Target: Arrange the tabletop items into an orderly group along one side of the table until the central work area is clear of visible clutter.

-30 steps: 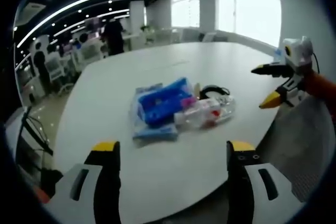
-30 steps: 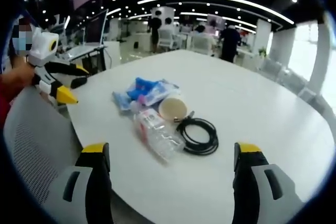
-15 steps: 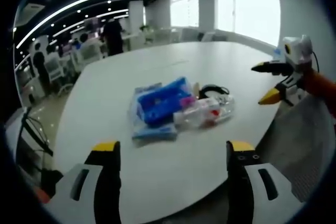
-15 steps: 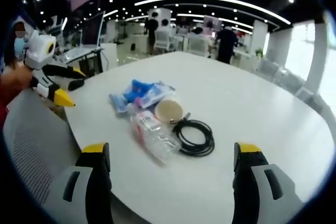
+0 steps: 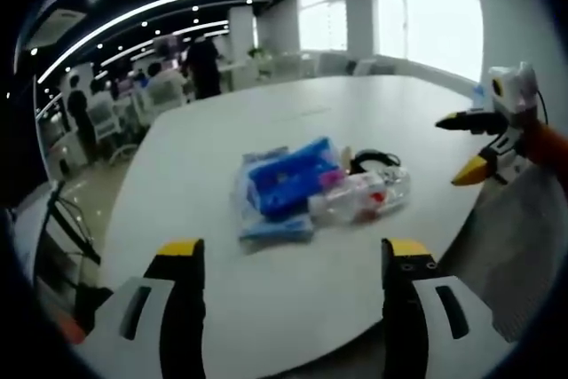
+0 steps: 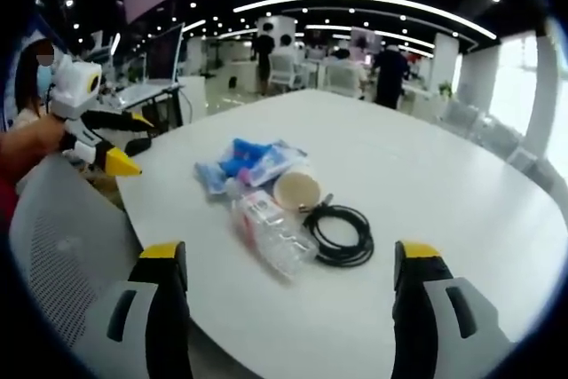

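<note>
A small pile lies mid-table on the white table (image 5: 222,299): a blue packet in clear wrap (image 5: 284,177), a clear plastic bottle (image 5: 359,197) and a coiled black cable (image 5: 374,161). In the right gripper view the same pile shows as the blue packet (image 6: 247,159), a round tan cup (image 6: 296,190), the clear bottle (image 6: 271,232) and the black cable (image 6: 339,234). My left gripper (image 5: 284,259) is open, short of the pile, and also shows at left (image 6: 115,141). My right gripper (image 6: 284,259) is open, and also shows at right (image 5: 475,144).
The round table's near edge (image 6: 204,326) curves below the pile. A grey mesh chair back (image 6: 53,255) stands at the left. Beyond the table are office desks, chairs and several people (image 6: 386,68). Bright windows (image 5: 426,15) line the far side.
Both views have shifted slightly with the hands. The pile has not moved, and both grippers stay open and away from it.
</note>
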A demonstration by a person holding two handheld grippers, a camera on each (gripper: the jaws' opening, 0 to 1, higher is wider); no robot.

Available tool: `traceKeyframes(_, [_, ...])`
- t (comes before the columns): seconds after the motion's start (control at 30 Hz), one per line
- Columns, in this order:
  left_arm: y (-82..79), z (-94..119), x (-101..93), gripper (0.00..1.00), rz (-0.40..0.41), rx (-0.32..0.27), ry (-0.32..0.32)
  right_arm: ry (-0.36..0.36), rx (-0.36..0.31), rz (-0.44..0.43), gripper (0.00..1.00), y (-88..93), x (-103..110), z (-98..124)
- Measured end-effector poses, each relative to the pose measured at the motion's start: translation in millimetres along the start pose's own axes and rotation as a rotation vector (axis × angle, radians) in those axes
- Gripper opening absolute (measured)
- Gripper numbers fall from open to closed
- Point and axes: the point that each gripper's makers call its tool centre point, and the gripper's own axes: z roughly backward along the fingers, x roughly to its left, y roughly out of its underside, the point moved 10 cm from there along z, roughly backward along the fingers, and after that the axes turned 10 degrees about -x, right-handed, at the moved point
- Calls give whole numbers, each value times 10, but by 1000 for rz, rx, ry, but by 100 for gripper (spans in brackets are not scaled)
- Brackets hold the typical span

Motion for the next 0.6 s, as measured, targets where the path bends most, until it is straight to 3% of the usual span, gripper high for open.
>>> traceKeyframes(0.27, [-5,17,30,79,-10,-5,-39,-20,-16,-17,94,-18,22,16])
traceKeyframes(0.6, [14,-2,13,78,-14,18,-15,-12,-8,-8,92,-27,9,40])
